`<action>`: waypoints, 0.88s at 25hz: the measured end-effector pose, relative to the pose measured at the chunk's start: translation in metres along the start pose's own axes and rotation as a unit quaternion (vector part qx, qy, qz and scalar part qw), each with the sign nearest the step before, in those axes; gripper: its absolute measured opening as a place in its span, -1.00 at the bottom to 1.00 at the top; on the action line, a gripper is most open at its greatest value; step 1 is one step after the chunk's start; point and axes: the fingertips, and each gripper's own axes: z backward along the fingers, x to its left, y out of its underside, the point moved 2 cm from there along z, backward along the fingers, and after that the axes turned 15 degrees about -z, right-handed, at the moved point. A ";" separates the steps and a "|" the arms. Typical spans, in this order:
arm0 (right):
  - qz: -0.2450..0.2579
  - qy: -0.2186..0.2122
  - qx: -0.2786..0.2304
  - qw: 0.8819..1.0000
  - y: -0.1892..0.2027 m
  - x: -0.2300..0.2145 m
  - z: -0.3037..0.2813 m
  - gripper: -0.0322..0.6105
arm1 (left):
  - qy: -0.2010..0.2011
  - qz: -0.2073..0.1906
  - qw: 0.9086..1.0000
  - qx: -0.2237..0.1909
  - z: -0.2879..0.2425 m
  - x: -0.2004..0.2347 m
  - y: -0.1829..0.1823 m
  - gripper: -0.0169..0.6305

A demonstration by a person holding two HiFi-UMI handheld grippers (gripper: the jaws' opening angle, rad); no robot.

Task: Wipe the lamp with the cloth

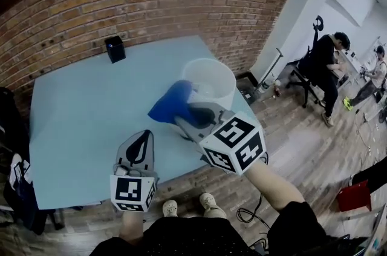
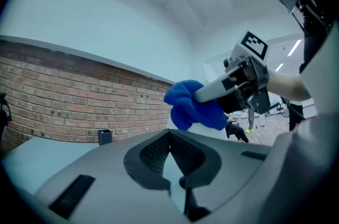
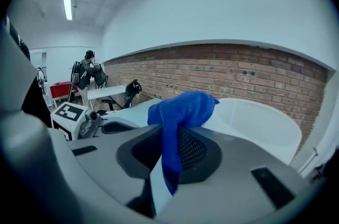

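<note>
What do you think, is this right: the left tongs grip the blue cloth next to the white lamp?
No. It is the right tongs that grip the blue cloth next to the white lamp; the right gripper view shows the cloth between them.

I see a pale blue table (image 1: pixel 78 115): a small black box (image 1: pixel 115 49) stands at its upper left, and the white lamp (image 1: pixel 213 74) by its right edge.

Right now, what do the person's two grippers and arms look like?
The left gripper and right gripper are grey moulded shells with black mesh-textured pads inside the jaws. Each carries a white cube printed with black square markers. The person wears a black top whose sleeve ends above the right forearm, plus light shoes.
</note>
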 end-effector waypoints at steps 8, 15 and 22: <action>-0.127 -0.023 -0.034 0.991 0.075 -0.018 -0.008 -0.71 | 0.006 -0.001 1.000 0.014 0.017 0.014 0.015 -0.92; -0.095 -0.036 0.031 0.994 0.164 0.006 -0.026 -0.71 | 0.017 -0.001 1.000 0.026 0.017 -0.003 0.028 -0.92; -0.053 0.040 -0.012 0.998 0.217 -0.020 -0.051 -0.71 | 0.015 -0.009 0.998 0.063 0.034 -0.015 0.050 -0.92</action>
